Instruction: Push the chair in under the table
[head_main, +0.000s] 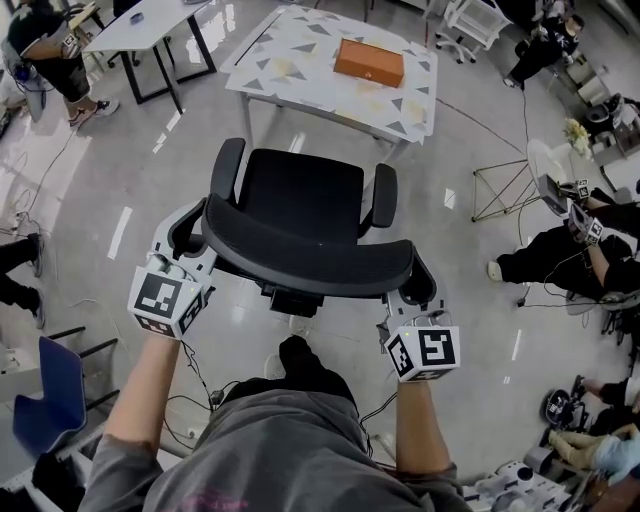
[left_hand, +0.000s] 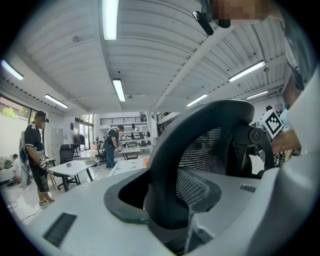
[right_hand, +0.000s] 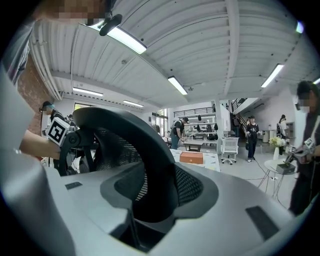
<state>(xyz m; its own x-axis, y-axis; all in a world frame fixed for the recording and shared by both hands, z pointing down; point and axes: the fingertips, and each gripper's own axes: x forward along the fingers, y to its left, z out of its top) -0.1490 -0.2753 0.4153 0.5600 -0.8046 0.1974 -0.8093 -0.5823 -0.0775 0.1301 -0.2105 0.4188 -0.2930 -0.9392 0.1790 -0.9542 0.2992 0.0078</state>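
The black mesh-backed office chair (head_main: 300, 195) (an armrest on either side) stands upright just short of the white table (head_main: 300, 75) with its scattered triangle pattern, seat facing that table, not yet tucked under it.

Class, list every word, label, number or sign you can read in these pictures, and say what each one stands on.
No text here can be read.
Left marker cube and right marker cube: black-and-white square patterns only, no letters or digits.
Pink print on the grey shirt: cut off at the picture's edge and blurred, unreadable.
Orange box and chair: no label can be made out.
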